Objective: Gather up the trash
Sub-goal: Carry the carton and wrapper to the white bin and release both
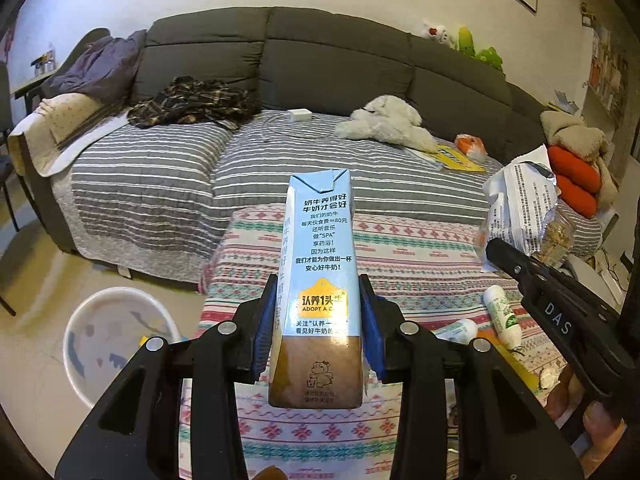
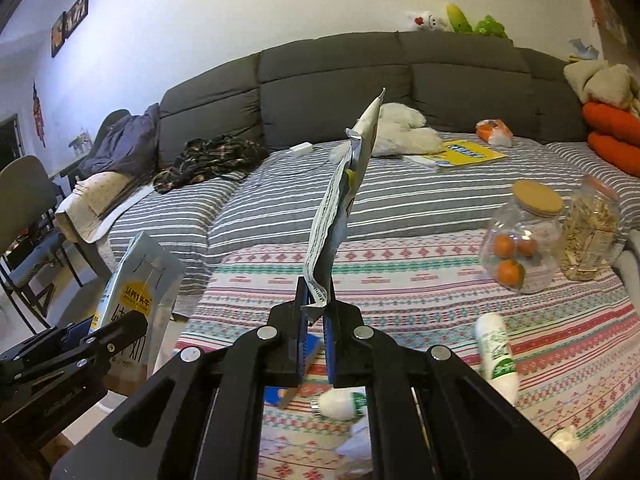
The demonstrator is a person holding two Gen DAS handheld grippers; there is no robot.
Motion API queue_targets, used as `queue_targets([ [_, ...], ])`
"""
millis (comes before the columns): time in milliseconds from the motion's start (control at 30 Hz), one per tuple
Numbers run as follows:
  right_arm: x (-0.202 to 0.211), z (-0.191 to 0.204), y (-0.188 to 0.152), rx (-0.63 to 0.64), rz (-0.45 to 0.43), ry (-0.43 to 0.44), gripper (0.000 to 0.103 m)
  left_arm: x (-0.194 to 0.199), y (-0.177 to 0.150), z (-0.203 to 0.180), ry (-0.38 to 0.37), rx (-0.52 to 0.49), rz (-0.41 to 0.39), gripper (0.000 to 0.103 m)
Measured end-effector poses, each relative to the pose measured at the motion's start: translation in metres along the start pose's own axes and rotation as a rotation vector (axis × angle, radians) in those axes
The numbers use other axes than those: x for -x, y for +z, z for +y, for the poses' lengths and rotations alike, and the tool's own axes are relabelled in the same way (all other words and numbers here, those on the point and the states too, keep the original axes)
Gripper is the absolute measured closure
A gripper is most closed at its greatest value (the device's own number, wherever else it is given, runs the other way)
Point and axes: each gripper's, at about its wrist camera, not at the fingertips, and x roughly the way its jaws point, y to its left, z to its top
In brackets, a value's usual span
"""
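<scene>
My left gripper is shut on a light blue and brown milk carton, held upright above the patterned tablecloth. In the right wrist view the same carton shows at the left, gripped by the left gripper. My right gripper is shut on the bottom edge of a crumpled silver snack wrapper that stands up from its fingers. The left wrist view shows that wrapper at the right, above the right gripper. Two small white bottles and crumpled tissue lie on the cloth.
A white bin stands on the floor at the table's left. A jar of oranges and a jar of snacks sit at the table's right. Behind is a grey sofa with a striped cover, clothes, a plush toy and a yellow book.
</scene>
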Motion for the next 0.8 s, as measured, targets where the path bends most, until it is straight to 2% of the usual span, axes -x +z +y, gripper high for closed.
queue_targets([
  [467, -0.010, 0.072, -0.020, 0.068, 0.033, 0.095, 0.096, 0.017, 0.004, 0.062, 0.097, 0.061, -0.002, 0.067],
  [800, -0.025, 0.131, -0.034, 0.056, 0.073, 0.201, 0.096, 0.029, 0.005, 0.120, 0.185, 0.137, 0.014, 0.067],
])
